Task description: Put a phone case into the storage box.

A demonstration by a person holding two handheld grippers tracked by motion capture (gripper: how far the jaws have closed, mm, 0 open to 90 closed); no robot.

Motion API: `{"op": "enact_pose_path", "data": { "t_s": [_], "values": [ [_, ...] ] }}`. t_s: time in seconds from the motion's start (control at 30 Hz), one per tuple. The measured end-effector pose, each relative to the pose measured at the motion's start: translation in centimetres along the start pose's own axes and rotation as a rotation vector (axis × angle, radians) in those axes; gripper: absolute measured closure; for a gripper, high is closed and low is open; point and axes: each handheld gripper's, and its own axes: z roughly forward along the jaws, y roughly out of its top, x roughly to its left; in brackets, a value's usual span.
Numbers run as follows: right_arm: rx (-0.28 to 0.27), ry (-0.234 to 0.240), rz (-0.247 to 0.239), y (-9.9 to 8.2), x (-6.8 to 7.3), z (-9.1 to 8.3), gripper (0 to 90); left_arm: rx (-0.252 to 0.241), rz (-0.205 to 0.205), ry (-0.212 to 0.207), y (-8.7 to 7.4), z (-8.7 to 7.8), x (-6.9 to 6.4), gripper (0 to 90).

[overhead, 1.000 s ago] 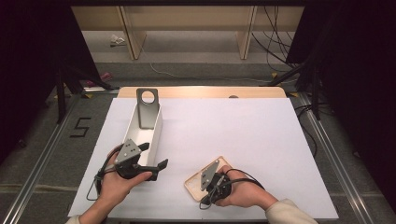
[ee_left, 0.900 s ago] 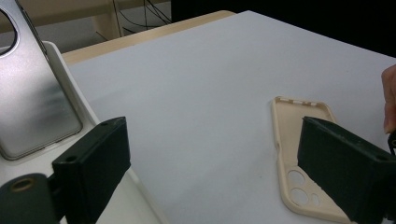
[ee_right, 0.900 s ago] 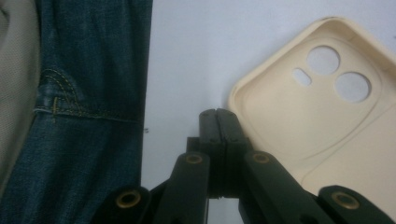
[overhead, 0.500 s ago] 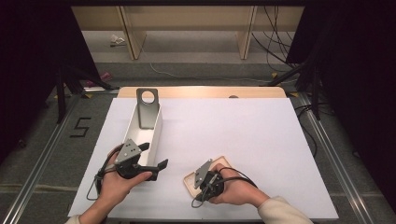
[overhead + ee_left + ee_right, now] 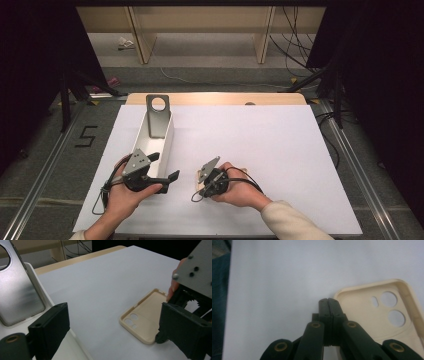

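My right tool (image 5: 206, 181), jaws clenched together on nothing, rests its tips at the near corner of the cream phone case (image 5: 372, 317), which lies open side up on the white table (image 5: 280, 150). I judge a push from here could skate the case across the sheet. My left tool (image 5: 162, 166) stands released beside the white tray (image 5: 167, 137). The left gripper view shows the silver phone (image 5: 15, 290) leaning inside that tray; the right gripper view shows the case's camera cutouts close up.
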Motion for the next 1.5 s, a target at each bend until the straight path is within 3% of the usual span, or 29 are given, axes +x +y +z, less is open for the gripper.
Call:
{"op": "enact_pose_path", "data": {
  "t_s": [0.4,0.5,0.6,0.8,0.93,1.03,1.27,1.5],
  "values": [
    [-0.085,-0.096,0.110,1.1,-2.7,0.4,90.0,0.001,0.004,0.002,0.0,0.0,0.0,9.1],
    [-0.083,-0.128,0.127,1.2,-3.4,0.5,90.0,0.003,0.006,0.001,-0.1,0.0,0.0,9.1],
    [-0.092,-0.123,0.140,1.1,-3.8,0.8,90.0,0.000,0.006,0.000,0.0,0.0,0.0,9.1],
    [-0.092,-0.088,0.089,2.0,-2.9,0.4,90.0,-0.002,0.008,0.000,0.0,-0.1,0.1,9.2],
    [-0.051,-0.048,0.048,2.3,-2.2,1.0,90.0,-0.002,0.008,0.000,0.0,-0.1,0.0,9.2],
    [-0.023,-0.048,0.030,2.3,-2.0,1.6,90.0,-0.001,0.010,0.001,0.0,-0.1,0.0,9.2],
    [-0.002,-0.088,0.026,2.3,-2.7,1.8,90.0,-0.003,0.007,0.001,0.0,-0.1,0.1,9.2],
    [-0.016,-0.173,0.094,1.9,-4.5,1.4,90.0,-0.001,0.008,0.001,-0.1,-0.1,0.0,9.2]
  ]
}}
